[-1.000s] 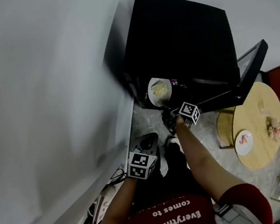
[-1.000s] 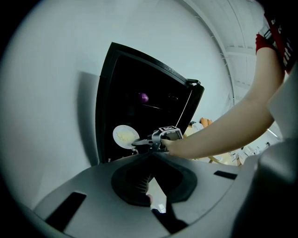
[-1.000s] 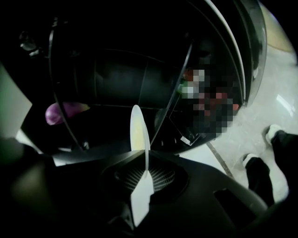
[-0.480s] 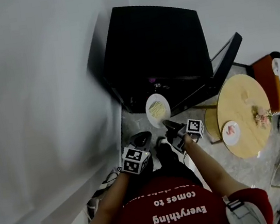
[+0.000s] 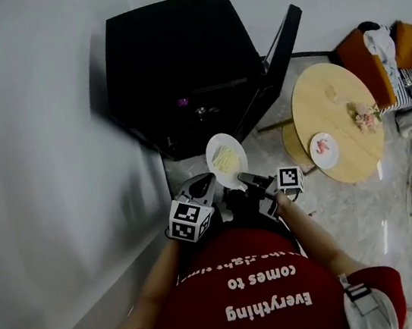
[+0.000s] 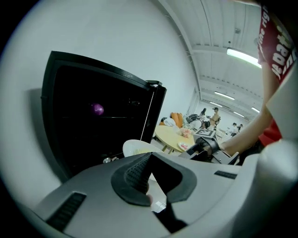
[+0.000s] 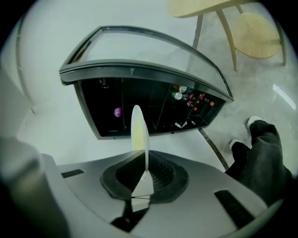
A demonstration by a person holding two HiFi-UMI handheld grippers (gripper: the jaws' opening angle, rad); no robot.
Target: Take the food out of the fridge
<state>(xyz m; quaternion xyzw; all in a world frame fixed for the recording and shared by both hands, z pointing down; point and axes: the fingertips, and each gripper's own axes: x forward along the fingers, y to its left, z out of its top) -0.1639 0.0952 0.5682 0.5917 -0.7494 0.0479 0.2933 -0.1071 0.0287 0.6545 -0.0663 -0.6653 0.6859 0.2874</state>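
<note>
The black fridge (image 5: pixel 176 65) stands against the white wall with its door (image 5: pixel 275 54) swung open to the right. My right gripper (image 5: pixel 243 180) is shut on the near rim of a white plate (image 5: pixel 226 159) of pale yellow food, held outside the fridge in front of my body. In the right gripper view the plate (image 7: pixel 138 132) shows edge-on, clamped by the right gripper (image 7: pixel 145 160). My left gripper (image 5: pixel 198 191) hangs just left of the plate, its jaws together on nothing. From the left gripper (image 6: pixel 150 155) I see the plate (image 6: pixel 137 148) just beyond.
A small purple thing (image 7: pixel 118 112) sits on a fridge shelf, and bottles (image 7: pixel 186 97) line the lower part. A round wooden table (image 5: pixel 335 102) to the right carries a small plate (image 5: pixel 323 150) and flowers (image 5: pixel 363 115). An orange chair (image 5: pixel 373 50) stands behind it.
The right gripper has drawn the plate out of the fridge, back and upward towards my body. The left gripper has risen and come up beside the plate.
</note>
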